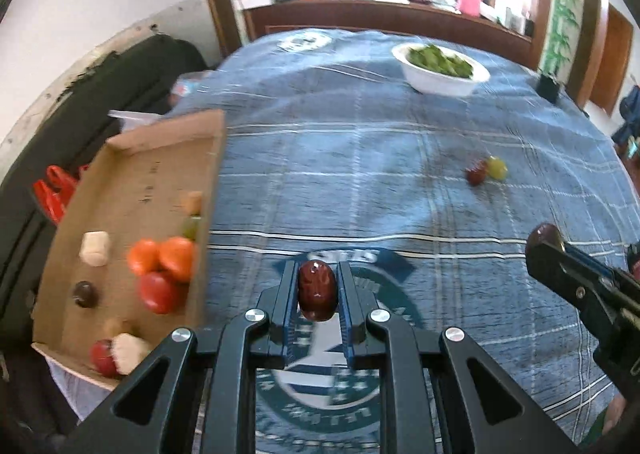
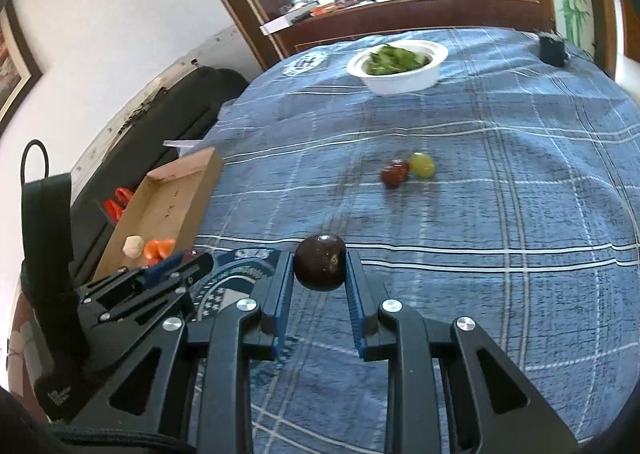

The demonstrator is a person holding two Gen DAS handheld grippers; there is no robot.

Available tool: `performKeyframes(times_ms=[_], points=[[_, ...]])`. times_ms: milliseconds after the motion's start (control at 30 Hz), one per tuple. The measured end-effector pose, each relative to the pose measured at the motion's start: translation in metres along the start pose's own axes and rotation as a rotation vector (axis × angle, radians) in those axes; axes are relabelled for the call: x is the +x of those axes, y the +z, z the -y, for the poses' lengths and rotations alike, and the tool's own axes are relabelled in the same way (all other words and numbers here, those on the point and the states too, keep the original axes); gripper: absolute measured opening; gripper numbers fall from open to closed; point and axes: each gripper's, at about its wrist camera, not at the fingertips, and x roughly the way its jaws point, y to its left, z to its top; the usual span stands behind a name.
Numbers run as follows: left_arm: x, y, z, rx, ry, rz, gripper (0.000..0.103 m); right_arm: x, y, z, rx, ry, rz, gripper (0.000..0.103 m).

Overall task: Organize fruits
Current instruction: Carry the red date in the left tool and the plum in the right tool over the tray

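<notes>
My left gripper (image 1: 318, 274) is shut on a glossy dark red date (image 1: 317, 290), held above the blue checked cloth just right of the cardboard tray (image 1: 168, 142). The tray holds several fruits, among them two orange ones (image 1: 164, 258), a red one (image 1: 158, 292), a dark round one (image 1: 85, 293) and pale pieces (image 1: 95, 247). My right gripper (image 2: 320, 266) is shut on a dark purple round fruit (image 2: 320, 267); it shows at the right edge of the left wrist view too. A small red fruit (image 2: 394, 173) and a green grape (image 2: 422, 165) lie together on the cloth ahead.
A white bowl (image 2: 400, 82) of green leaves stands at the far side of the table. A small black box (image 2: 552, 48) sits at the far right corner. Left of the table lie a black bag (image 1: 120, 94) and a red item (image 1: 54, 190). A cluttered wooden shelf runs behind.
</notes>
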Motion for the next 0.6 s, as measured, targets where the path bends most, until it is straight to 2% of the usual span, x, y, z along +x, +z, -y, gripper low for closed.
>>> performKeyframes(times_ms=[233, 600], points=[[-0.011, -0.003, -0.03, -0.033, 0.063, 0.047, 0.017, 0.008, -0.003, -0.032, -0.048, 0.025, -0.002, 0.028], [-0.012, -0.003, -0.065, -0.091, 0.097, 0.062, 0.017, 0.017, -0.003, -0.062, -0.095, 0.043, -0.007, 0.028]])
